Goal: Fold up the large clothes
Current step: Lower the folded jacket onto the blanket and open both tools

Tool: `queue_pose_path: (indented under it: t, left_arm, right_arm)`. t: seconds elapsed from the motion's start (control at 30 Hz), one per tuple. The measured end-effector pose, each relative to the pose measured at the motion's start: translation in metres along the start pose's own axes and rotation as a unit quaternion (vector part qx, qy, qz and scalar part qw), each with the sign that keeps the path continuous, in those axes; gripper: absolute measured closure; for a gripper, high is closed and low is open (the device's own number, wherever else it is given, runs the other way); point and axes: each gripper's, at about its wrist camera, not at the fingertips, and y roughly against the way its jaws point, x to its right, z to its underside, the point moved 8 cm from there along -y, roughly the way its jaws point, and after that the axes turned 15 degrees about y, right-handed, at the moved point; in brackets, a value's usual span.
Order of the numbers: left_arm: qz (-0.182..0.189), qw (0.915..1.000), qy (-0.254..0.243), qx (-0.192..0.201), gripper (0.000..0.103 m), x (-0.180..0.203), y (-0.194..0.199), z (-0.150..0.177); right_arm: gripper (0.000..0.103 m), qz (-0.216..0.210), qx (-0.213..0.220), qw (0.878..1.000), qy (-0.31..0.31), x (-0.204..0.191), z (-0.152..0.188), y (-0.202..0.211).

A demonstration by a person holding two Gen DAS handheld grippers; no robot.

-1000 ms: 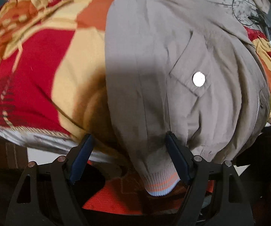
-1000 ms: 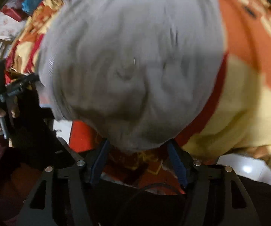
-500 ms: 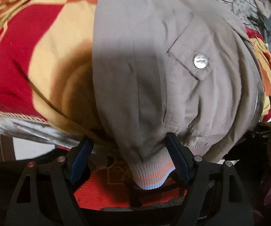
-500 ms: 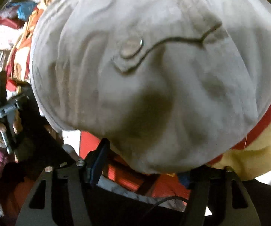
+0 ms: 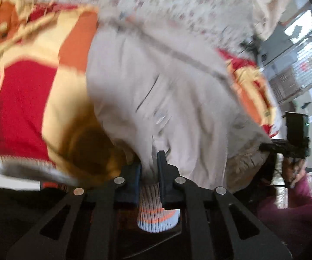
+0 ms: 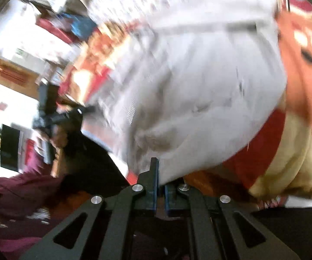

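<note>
**Both grippers now clamped on jacket hem — lift under way**

Change since half a second ago: the left gripper [image 5: 149, 169] was spread wide around the cuff; its jaws have now closed on the beige cotton zip jacket [image 5: 166, 91], pinching cloth just above the ribbed knit cuff with orange stripes [image 5: 156, 214], which hangs out below at 6 o'clock. The right gripper [image 6: 159, 179] was also spread; its jaws now stand nearly together with the jacket's lower edge [image 6: 188, 99] caught between them. Both views are heavily motion-blurred, so the grippers are moving fast.

Judgement: the grasp step is done and the fold of the bottom hem up toward the collar is starting. The jacket lies on the red, orange and cream patterned blanket [image 5: 21, 99] on the bed, filling 12 o'clock in both views.

Materials: jacket shell is thin woven fabric, wrinkling into soft ridges; a zip line runs diagonally toward 2 o'clock. Cuff is stretchy rib knit. The blanket looks plush and thick. A floral printed sheet [image 5: 177, 2] lies beyond, at 12 o'clock.
</note>
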Motion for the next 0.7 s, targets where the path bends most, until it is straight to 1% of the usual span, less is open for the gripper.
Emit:
queue_pose_path:
  t: [0.03,0.1,0.13,0.23,0.3,0.33,0.37,0.4,0.43,0.5,0.53,0.57,0.6,0.63,0.67,0.7]
  left_arm:
    - [0.017,0.9997,0.000,0.017,0.092,0.008,0.012,-0.011]
    - [0.041,0.9983,0.007,0.041,0.093,0.020,0.023,-0.031]
    - [0.046,0.9977,0.009,0.049,0.093,0.023,0.025,-0.039]
    - [0.051,0.9951,0.013,0.084,0.093,0.028,0.030,-0.079]
    - [0.057,0.9930,0.021,0.101,0.094,0.032,0.028,-0.111]
    - [0.061,0.9918,0.029,0.109,0.094,0.036,0.023,-0.132]
    - [0.059,0.9910,0.033,0.116,0.094,0.038,0.017,-0.146]
    - [0.051,0.9899,0.039,0.127,0.094,0.040,0.008,-0.165]
    - [0.044,0.9894,0.040,0.132,0.095,0.038,0.003,-0.175]
    - [0.005,0.9866,0.049,0.155,0.103,0.036,-0.016,-0.207]
    - [-0.012,0.9847,0.063,0.162,0.103,0.031,-0.032,-0.227]
    - [-0.011,0.9849,0.071,0.157,0.103,0.027,-0.042,-0.235]
    - [-0.015,0.9847,0.078,0.155,0.103,0.023,-0.057,-0.247]
    - [-0.027,0.9828,0.087,0.160,0.103,0.017,-0.068,-0.255]
    - [-0.038,0.9819,0.090,0.162,0.102,0.013,-0.075,-0.260]
    - [-0.051,0.9826,0.082,0.159,0.094,0.010,-0.083,-0.263]
  right_arm:
    - [0.100,-0.001,0.020,1.000,0.001,-0.002,-0.007,0.006]
    - [0.100,0.006,0.064,0.998,-0.004,0.001,-0.027,0.021]
    - [0.100,0.013,0.086,0.996,-0.010,0.008,-0.039,0.030]
    - [0.101,0.034,0.137,0.989,-0.032,0.036,-0.073,0.049]
    - [0.101,0.044,0.160,0.985,-0.045,0.056,-0.094,0.057]
    - [0.101,0.053,0.171,0.982,-0.052,0.066,-0.105,0.058]
    - [0.101,0.063,0.181,0.979,-0.064,0.079,-0.120,0.056]
    - [0.101,0.070,0.186,0.977,-0.073,0.093,-0.128,0.056]
    - [0.101,0.086,0.189,0.975,-0.081,0.105,-0.138,0.053]
    - [0.101,0.113,0.185,0.970,-0.106,0.138,-0.157,0.043]
    - [0.101,0.126,0.180,0.969,-0.109,0.149,-0.164,0.039]
    - [0.101,0.146,0.172,0.967,-0.114,0.164,-0.171,0.030]
    - [0.101,0.151,0.165,0.966,-0.129,0.179,-0.175,0.021]
    - [0.101,0.150,0.158,0.965,-0.143,0.195,-0.177,0.012]
    - [0.100,0.160,0.145,0.964,-0.155,0.212,-0.176,0.001]
    - [0.098,0.166,0.137,0.963,-0.161,0.222,-0.177,-0.007]
